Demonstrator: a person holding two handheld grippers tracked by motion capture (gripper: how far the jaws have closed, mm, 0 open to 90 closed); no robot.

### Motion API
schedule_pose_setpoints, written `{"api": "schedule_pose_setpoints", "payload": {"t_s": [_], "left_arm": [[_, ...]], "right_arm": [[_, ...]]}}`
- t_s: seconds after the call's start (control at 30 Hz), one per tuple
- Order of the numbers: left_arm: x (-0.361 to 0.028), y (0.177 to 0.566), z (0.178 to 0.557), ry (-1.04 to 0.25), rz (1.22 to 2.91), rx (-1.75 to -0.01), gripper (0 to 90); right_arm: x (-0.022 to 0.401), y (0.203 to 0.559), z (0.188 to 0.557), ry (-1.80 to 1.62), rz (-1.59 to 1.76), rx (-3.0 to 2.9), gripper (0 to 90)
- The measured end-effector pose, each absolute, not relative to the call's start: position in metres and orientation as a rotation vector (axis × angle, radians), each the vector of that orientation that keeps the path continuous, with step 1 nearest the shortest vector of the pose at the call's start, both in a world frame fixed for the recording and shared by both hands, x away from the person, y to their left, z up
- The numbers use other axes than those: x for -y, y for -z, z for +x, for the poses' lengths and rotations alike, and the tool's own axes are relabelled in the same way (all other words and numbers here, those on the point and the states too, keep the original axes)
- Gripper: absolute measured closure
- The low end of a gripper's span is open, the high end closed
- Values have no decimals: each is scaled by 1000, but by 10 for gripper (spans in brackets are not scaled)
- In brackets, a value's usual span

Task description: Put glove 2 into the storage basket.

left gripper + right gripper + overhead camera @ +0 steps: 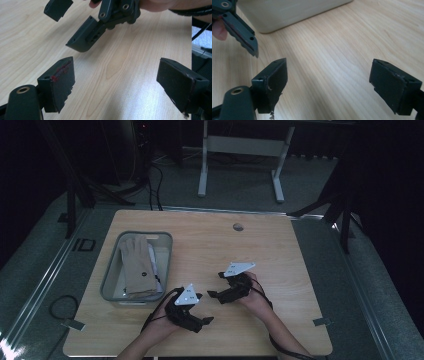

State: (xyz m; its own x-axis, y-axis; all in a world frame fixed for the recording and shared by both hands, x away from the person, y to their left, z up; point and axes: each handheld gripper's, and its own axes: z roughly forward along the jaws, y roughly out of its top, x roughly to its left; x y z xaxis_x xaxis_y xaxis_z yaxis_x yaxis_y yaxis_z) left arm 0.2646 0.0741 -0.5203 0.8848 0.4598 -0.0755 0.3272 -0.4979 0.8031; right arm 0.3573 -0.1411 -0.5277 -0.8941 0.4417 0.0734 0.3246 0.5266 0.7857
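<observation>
My left gripper (202, 309) is held low over the front of the wooden table (210, 245), its jaws apart with nothing between them. In the left gripper view its black pads (61, 82) stand wide over bare wood. My right gripper (216, 285) hangs just beyond it and to the right, pointing left, also open and empty. In the left gripper view the right gripper (71, 23) faces it at close range. In the right gripper view its own pads (274, 80) frame bare table, and one finger of the left gripper (242, 33) crosses the upper left corner.
A grey plastic bin (111, 270) sits on the table's left side with beige gloves (137, 265) lying in it; its pale wall (287, 12) shows close ahead in the right gripper view. A small round hole (238, 226) marks the table's far edge.
</observation>
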Motion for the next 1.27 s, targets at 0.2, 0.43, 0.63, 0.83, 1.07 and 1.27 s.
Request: {"api": "schedule_pose_setpoints", "payload": {"t_s": [0.2,0.43,0.63,0.83,1.07,1.27], "left_arm": [[-68,530,266,-178,2144,-549,151],[-64,540,266,-155,2158,-542,151],[-61,545,265,-142,2154,-524,151],[-58,549,264,-135,2144,-520,151],[-62,550,264,-146,2118,-527,151],[-62,551,263,-145,2125,-512,151]], "right_arm": [[153,536,353,-1305,678,-2596,147],[166,544,347,-1284,673,-2587,139],[178,550,339,-1278,675,-2573,138],[187,555,333,-1263,673,-2564,138],[187,557,334,-1261,688,-2557,139],[189,558,335,-1264,697,-2555,139]]}}
